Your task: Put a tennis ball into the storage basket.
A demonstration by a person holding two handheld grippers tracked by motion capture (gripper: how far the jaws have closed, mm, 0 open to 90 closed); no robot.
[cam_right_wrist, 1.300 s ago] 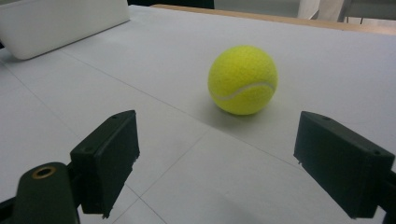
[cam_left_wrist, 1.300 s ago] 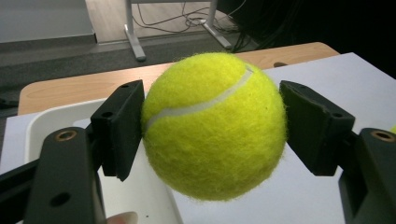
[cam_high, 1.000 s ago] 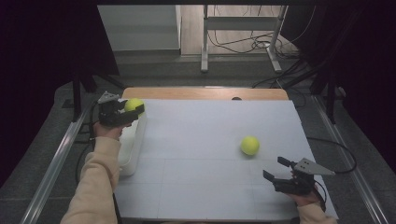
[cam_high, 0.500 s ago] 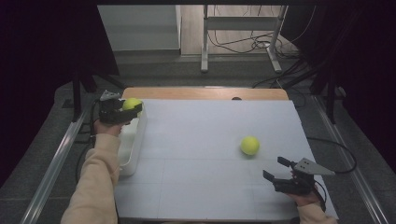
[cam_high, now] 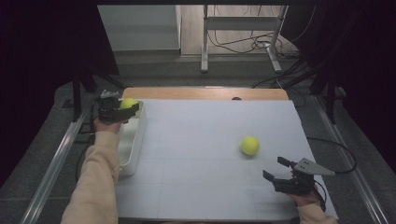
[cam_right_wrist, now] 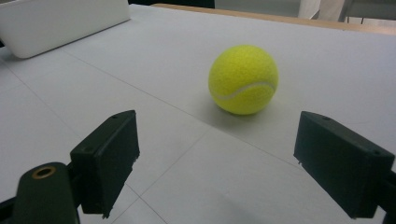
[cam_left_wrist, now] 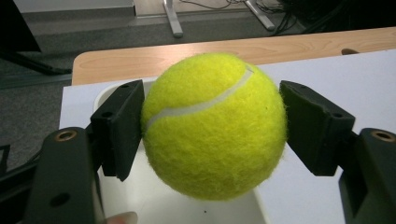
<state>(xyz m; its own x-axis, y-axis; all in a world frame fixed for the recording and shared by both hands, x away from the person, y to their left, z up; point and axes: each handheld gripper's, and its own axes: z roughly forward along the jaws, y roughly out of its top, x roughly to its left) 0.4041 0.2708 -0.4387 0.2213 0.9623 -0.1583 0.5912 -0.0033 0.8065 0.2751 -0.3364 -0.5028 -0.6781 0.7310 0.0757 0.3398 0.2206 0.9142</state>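
High view: white matte table [cam_high: 210, 196] with faint grid lines, pale wood strip at far edge. Smooth white rectangular bin [cam_high: 133, 144] at left edge. Left gripper [cam_high: 122, 108] above bin's far end, clamped on fuzzy yellow-green held ball [cam_high: 128, 103]. Second ball [cam_high: 250, 145] resting on table at right; right gripper [cam_high: 276, 169] near it, apart, jaws spread wide, nothing between.

Left gripper view: round felt held ball [cam_left_wrist: 214, 125] with curved white seam, pressed between black blocky jaws, over bin [cam_left_wrist: 154, 205].

Right gripper view: second ball [cam_right_wrist: 243, 79] ahead of gaping jaws, untouched; bin [cam_right_wrist: 56, 23] corner far left.
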